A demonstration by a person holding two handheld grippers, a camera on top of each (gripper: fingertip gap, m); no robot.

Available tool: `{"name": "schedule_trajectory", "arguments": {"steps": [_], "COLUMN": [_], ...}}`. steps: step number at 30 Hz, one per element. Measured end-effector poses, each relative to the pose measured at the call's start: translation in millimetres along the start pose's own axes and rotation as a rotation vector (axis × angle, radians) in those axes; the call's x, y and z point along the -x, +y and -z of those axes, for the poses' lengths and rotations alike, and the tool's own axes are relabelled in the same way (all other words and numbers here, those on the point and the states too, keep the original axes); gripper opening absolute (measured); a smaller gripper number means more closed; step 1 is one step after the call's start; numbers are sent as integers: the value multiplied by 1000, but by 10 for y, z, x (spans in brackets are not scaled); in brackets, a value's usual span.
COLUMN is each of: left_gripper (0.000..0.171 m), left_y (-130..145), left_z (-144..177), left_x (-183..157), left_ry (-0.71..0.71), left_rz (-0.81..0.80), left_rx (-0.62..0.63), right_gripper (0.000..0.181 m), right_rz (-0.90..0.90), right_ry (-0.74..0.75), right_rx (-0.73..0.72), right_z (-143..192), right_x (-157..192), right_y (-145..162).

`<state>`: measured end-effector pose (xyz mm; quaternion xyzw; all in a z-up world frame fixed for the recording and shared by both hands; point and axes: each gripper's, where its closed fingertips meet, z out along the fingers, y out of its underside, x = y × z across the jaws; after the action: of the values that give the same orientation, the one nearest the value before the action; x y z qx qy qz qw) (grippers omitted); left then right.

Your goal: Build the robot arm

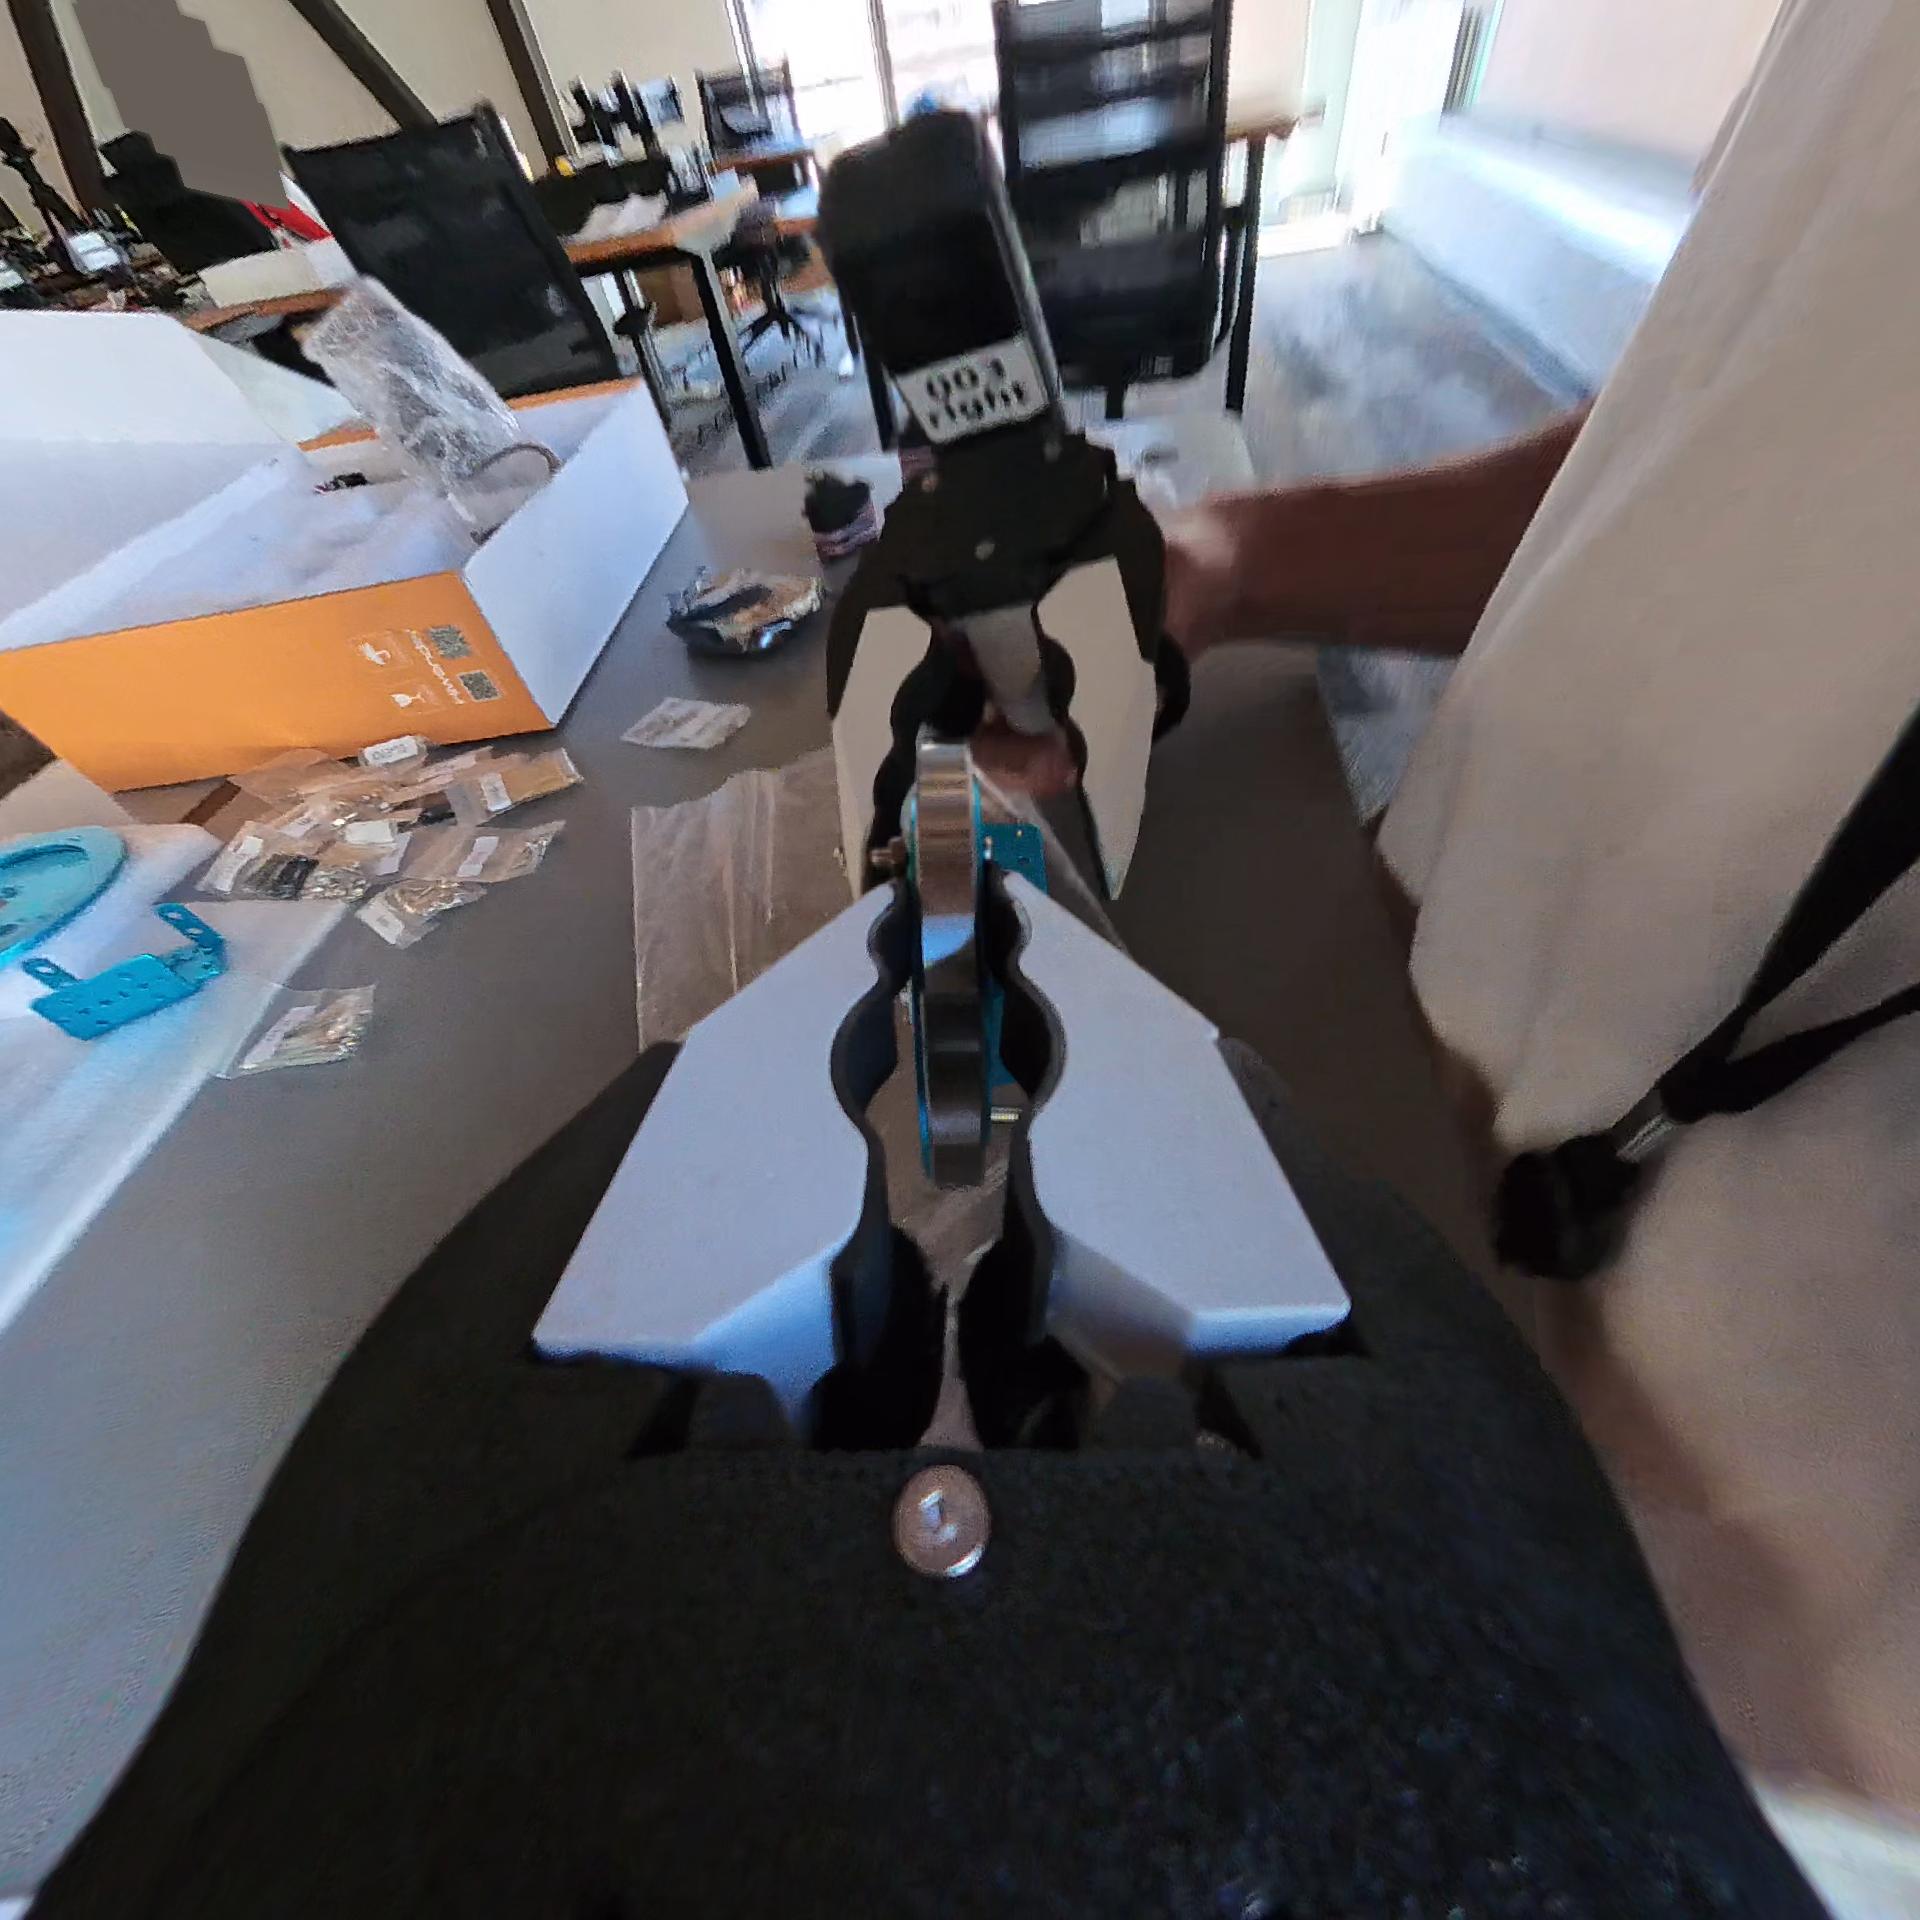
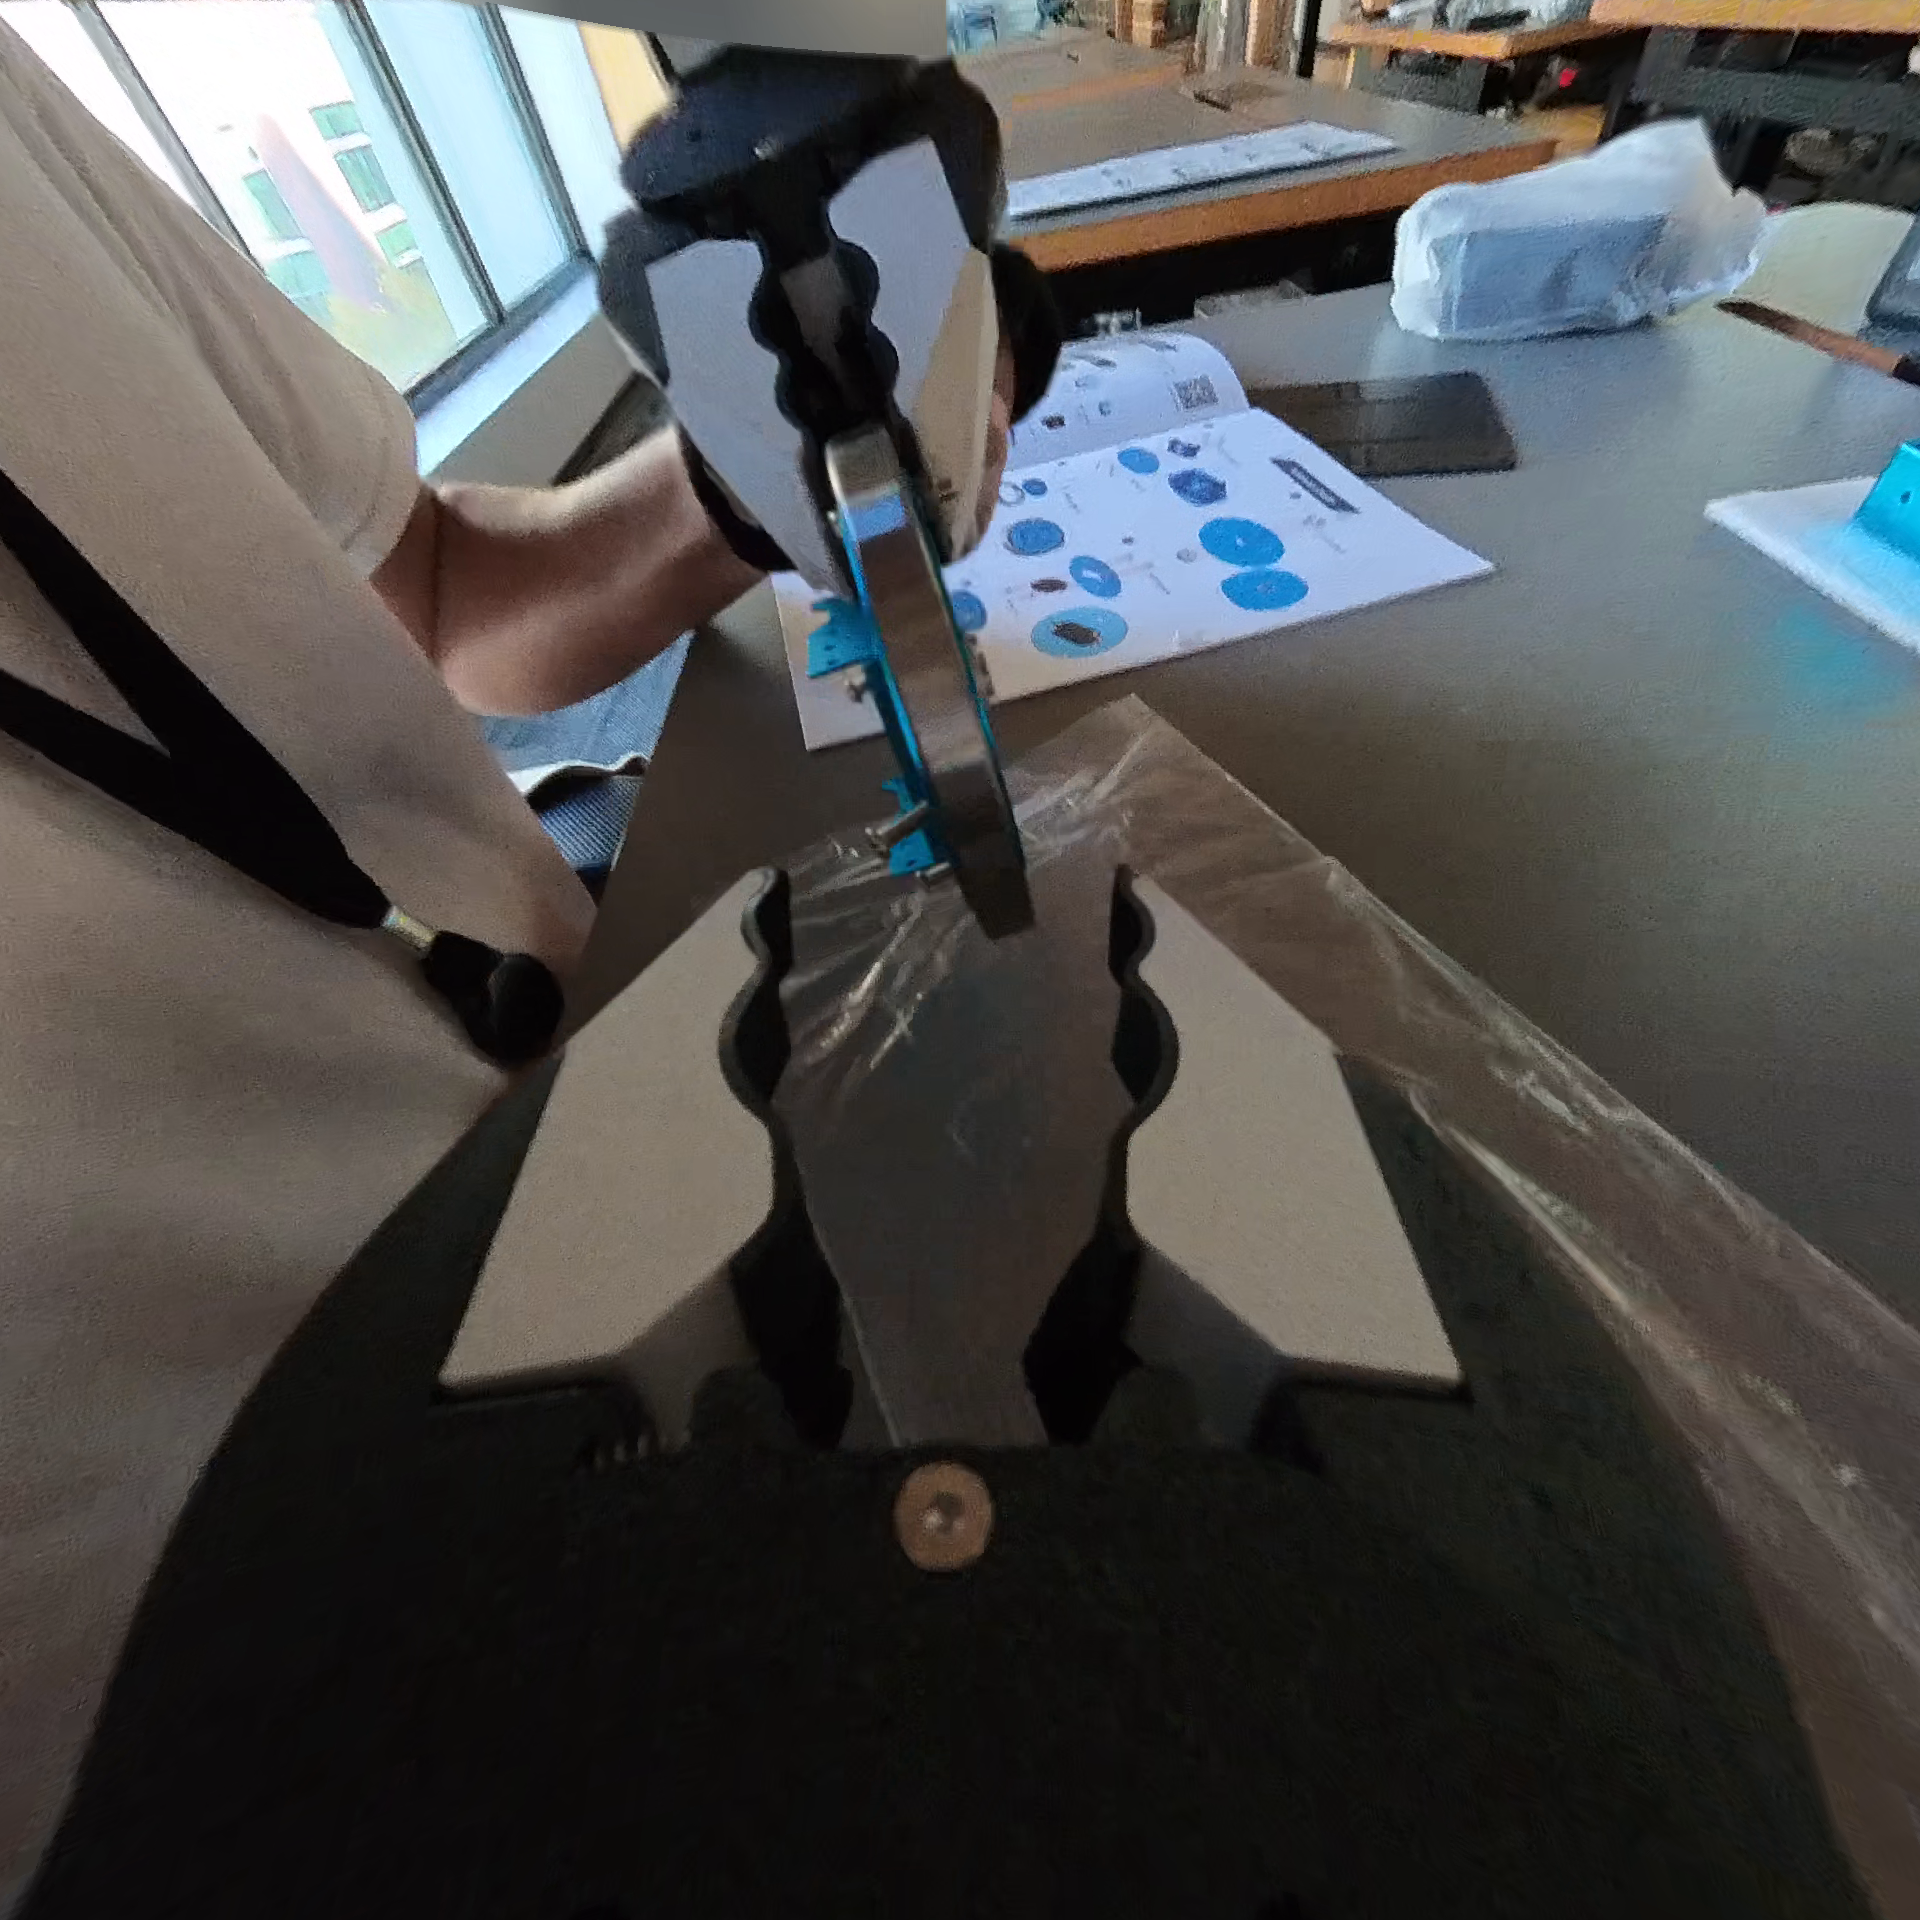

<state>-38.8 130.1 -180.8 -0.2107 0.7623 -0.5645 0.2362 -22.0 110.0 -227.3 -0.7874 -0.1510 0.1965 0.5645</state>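
A thick silver metal ring [image 1: 951,1039] backed by a blue disc and a blue perforated bracket [image 2: 842,644] with screws is held on edge above the grey table [image 2: 1558,779]. My left gripper [image 1: 951,894] is shut on one end of the ring; it also shows at the top of the right wrist view [image 2: 894,488]. My right gripper [image 2: 948,894] is open, its fingertips on either side of the ring's other end [image 2: 997,894] without pinching it. It faces the left gripper in the left wrist view [image 1: 987,800].
An orange and white box [image 1: 260,665], small bags of hardware [image 1: 416,831] and blue metal parts [image 1: 114,977] lie left. An open instruction booklet [image 2: 1195,540], a black phone [image 2: 1392,421], clear plastic film [image 2: 1351,987] and a wrapped bundle [image 2: 1558,260] lie right. A person's body [image 1: 1662,727] is close. The gap from one gripper's tips to the other's is roughly 6 cm.
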Motion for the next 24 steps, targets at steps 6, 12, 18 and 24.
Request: {"name": "schedule_trajectory", "arguments": {"steps": [6, 12, 18, 24], "left_gripper": [12, 12, 12, 13], "left_y": [-210, -324, -369, -321], "left_z": [112, 134, 110, 86], "left_x": [204, 349, 366, 213], "left_ry": [-15, -42, -22, 23], "left_rz": [254, 391, 444, 275], "left_rx": [-222, -372, -429, -285], "right_gripper": [51, 39, 28, 17], "right_rz": [-100, -147, -320, -62], "right_ry": [-142, -133, -220, -93], "right_rx": [-301, -270, -440, -320], "right_z": [92, 4, 30, -2], "right_x": [-47, -112, -99, -64], "right_y": [-557, -495, -664, -566]}}
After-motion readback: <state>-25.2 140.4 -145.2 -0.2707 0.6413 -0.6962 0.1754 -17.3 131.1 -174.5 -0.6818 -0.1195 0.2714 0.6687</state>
